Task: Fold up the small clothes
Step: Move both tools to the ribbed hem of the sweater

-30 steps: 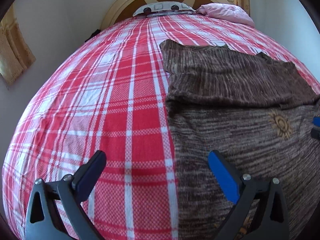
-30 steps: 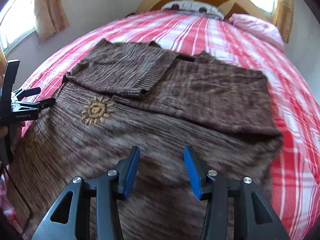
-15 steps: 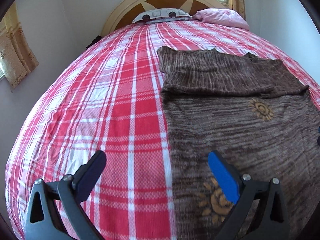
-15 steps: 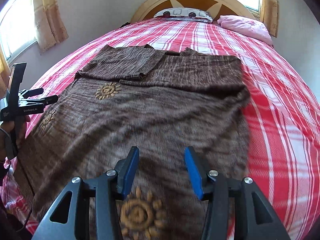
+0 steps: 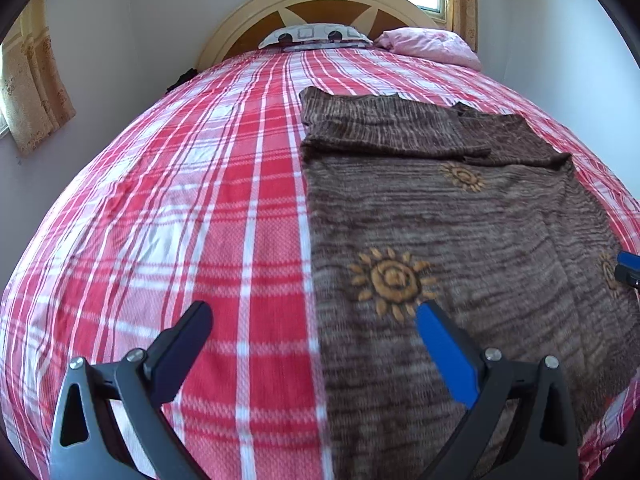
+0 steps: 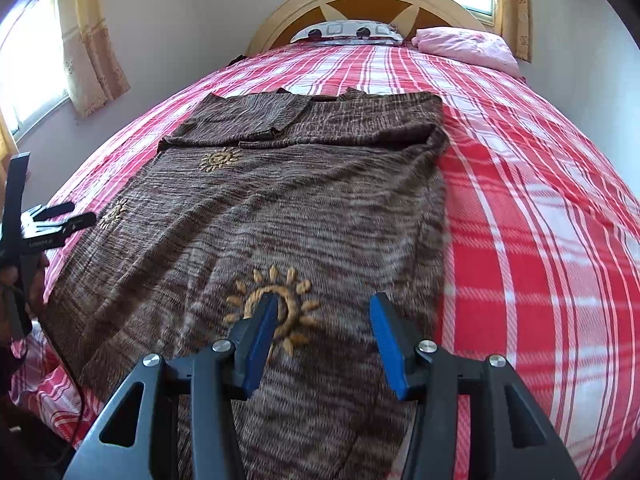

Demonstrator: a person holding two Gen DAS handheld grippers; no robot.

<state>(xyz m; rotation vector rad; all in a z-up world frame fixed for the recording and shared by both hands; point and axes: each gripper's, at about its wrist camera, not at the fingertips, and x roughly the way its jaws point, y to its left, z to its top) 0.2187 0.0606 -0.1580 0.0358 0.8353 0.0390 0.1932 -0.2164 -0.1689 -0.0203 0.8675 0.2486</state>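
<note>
Brown knit sweater (image 6: 304,200) flat on bed (image 6: 540,240), sleeves folded in; body fold remains. Left hand-held gripper (image 5: 316,336), right hand-held gripper (image 6: 324,320) both apart, empty.

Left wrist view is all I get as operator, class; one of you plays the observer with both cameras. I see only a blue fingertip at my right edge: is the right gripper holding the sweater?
Observer: No. The right gripper is open above the sweater, with nothing between its fingers.
Operator: What is under it?
Observer: A gold sun motif, partly behind its left finger.
Operator: Where does my own gripper sit from that side?
Observer: The left gripper is at the sweater's left edge, with a hand on its handle.
</note>
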